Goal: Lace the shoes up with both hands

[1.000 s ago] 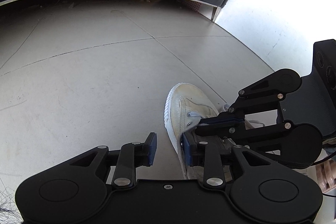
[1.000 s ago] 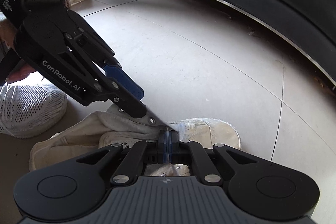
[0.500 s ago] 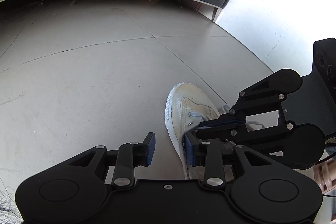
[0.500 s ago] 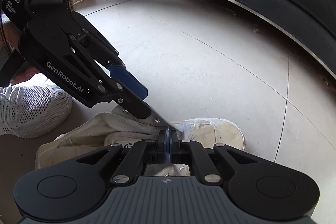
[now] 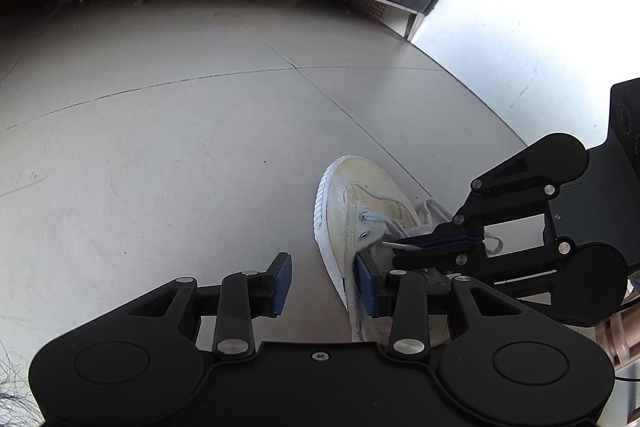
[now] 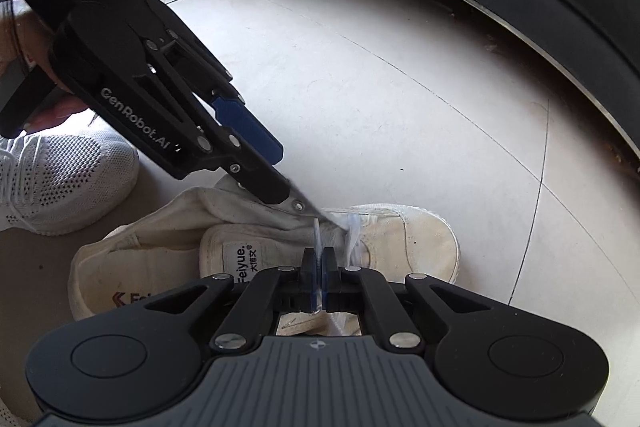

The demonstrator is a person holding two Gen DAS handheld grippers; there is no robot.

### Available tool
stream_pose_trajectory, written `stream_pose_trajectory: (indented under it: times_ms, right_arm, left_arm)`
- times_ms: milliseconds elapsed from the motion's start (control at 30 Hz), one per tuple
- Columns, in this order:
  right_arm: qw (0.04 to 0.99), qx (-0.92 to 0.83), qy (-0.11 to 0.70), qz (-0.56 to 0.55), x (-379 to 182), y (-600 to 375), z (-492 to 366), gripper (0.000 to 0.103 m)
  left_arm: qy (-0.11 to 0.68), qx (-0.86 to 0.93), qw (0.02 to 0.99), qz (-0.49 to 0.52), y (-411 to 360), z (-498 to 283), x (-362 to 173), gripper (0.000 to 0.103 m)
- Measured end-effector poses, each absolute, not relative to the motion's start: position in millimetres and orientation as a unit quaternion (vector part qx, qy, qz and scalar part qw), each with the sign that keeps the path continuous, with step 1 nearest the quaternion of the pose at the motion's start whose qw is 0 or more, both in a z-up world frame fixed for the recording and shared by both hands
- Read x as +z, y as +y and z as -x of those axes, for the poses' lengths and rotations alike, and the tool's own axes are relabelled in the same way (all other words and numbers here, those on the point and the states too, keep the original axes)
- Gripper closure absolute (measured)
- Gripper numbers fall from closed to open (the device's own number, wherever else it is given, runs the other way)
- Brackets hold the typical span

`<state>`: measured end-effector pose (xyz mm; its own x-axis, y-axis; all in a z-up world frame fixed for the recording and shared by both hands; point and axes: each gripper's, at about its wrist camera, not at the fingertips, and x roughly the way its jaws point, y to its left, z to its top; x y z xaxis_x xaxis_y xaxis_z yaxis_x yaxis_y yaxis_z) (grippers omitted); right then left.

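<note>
- Left gripper (image 5: 324, 285): fingers opening, wider than a second ago, nothing gripped.
- Right gripper (image 6: 319, 277), six o'clock: fingers clamp lace tip (image 6: 317, 233) beside shoe (image 6: 404, 239); threading continues.

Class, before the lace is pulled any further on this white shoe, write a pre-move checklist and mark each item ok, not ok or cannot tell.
1. Right gripper shut on the lace tip: ok.
2. Left gripper free of the lace, jaws opening: ok.
3. One left finger pad rests against the white shoe wall: ok.
4. Lace runs from an eyelet to the right gripper: ok.
5. Lace untangled further back: cannot tell.
6. Shoe flat on the floor: ok.
</note>
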<state>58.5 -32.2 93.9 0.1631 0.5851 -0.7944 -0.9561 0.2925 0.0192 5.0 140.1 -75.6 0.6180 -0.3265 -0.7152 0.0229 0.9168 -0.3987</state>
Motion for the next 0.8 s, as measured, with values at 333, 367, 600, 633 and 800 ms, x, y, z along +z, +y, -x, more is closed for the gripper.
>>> stream_pose_trajectory:
  times_ms: [333, 367, 600, 633, 800]
  right_arm:
    - [0.725, 0.521, 0.391, 0.223, 90.7, -31.8, -69.2, 0.101]
    - [0.727, 0.520, 0.390, 0.221, 90.8, -32.3, -69.0, 0.101]
    - [0.735, 0.510, 0.411, 0.176, 86.3, -38.5, -75.1, 0.101]
    - [0.735, 0.508, 0.416, 0.169, 85.9, -39.3, -76.5, 0.101]
    - [0.735, 0.500, 0.432, 0.153, 84.0, -42.4, -79.1, 0.101]
  left_arm:
    - [0.429, -0.099, 0.879, 0.183, 142.4, -6.3, -77.9, 0.065]
    - [0.429, -0.098, 0.879, 0.183, 142.4, -7.1, -77.6, 0.064]
    - [0.430, -0.099, 0.878, 0.183, 143.2, -6.9, -78.4, 0.063]
    - [0.430, -0.098, 0.878, 0.185, 143.9, -6.8, -78.7, 0.062]
    - [0.431, -0.098, 0.877, 0.186, 144.3, -6.1, -79.2, 0.060]
